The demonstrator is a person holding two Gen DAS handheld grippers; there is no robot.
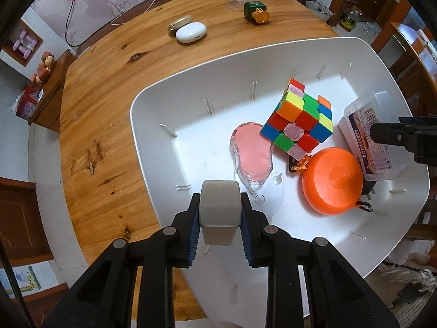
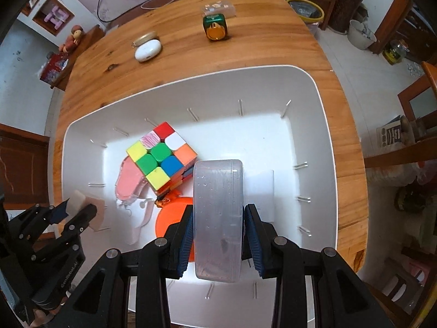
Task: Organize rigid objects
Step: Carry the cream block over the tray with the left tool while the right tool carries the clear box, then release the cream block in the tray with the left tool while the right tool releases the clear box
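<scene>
My left gripper (image 1: pixel 220 211) is shut on a small grey-white block (image 1: pixel 219 205), held over the near left part of the white tub (image 1: pixel 169 87). My right gripper (image 2: pixel 217 228) is shut on a clear plastic box (image 2: pixel 218 213) standing on edge over the tub (image 2: pixel 191 87). Inside the tub lie a colour cube (image 1: pixel 299 119), a pink flat case (image 1: pixel 251 151) and an orange disc (image 1: pixel 331 184). From the left wrist view the clear box (image 1: pixel 368 134) shows a printed label. The right wrist view shows the left gripper (image 2: pixel 73 209) with the block (image 2: pixel 75 202) at the tub's left rim.
Beyond the tub on the wooden table (image 1: pixel 109 109) sit a white earbud case (image 1: pixel 190 32) with a tan round compact (image 1: pixel 177 23) behind it, and a green bottle with a gold cap (image 1: pixel 256 11) next to a clear packet (image 1: pixel 241 0). Chairs and cabinets surround the table.
</scene>
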